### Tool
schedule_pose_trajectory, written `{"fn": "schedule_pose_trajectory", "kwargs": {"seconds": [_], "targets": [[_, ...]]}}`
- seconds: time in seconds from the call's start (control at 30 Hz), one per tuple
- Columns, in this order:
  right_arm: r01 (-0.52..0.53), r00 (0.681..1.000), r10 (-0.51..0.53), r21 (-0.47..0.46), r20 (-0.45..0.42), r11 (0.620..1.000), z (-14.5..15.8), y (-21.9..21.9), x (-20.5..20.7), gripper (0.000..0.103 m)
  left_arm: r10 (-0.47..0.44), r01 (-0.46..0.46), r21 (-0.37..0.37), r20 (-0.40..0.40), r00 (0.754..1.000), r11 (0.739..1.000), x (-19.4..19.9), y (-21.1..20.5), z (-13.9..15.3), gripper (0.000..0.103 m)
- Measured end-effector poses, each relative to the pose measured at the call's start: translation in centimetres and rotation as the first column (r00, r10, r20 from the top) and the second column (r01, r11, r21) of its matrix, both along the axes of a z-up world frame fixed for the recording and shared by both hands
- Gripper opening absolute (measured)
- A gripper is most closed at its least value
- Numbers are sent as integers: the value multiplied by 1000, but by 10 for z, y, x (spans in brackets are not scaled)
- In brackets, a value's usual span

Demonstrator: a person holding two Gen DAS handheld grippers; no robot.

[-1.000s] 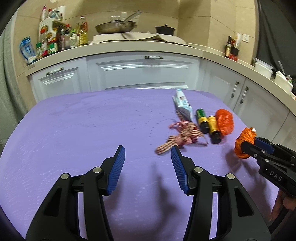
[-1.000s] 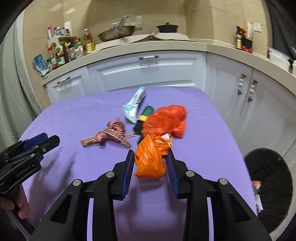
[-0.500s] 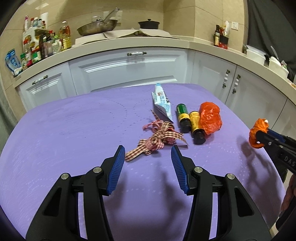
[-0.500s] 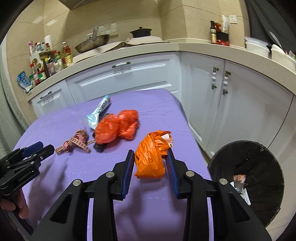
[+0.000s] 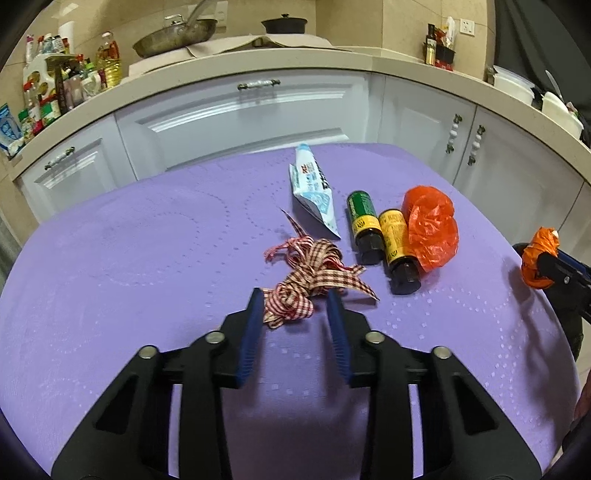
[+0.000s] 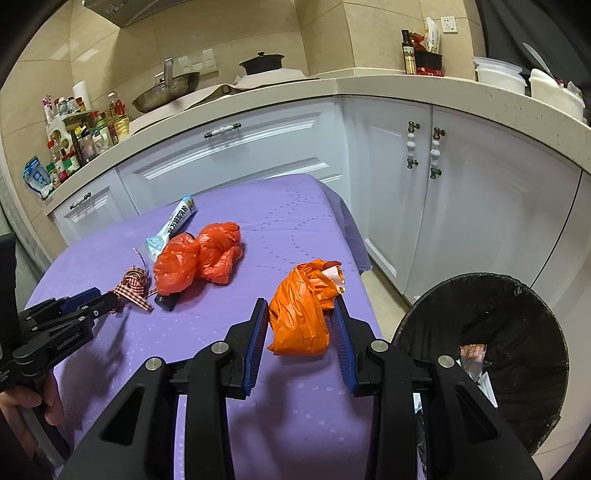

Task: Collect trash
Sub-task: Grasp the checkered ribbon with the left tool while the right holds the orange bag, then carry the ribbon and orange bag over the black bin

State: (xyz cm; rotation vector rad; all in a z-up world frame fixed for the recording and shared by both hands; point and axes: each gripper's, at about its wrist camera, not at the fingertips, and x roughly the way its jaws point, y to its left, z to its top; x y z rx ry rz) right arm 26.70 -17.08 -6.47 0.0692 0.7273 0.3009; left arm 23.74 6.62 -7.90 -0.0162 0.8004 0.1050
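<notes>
Wrappers (image 6: 474, 360) inside black bin (image 6: 517, 295)

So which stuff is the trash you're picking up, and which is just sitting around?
Trash job:
- orange bag in the right claw
- checked ribbon, left claw closing round it
- red bag
- two little bottles
- tube
- black bin

Just sitting around:
- frying pan
- black pot

Bare purple cloth (image 5: 129, 258) left; bottles (image 5: 380, 236) crowd right.
</notes>
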Motion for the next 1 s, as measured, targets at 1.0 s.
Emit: {"fn": "schedule_pose_trajectory", "kwargs": {"seconds": [1.0], "targets": [[47, 997, -47, 0, 56, 999, 20, -24, -37, 35, -22, 26, -39, 107, 994, 999, -66, -9, 41, 4]]}}
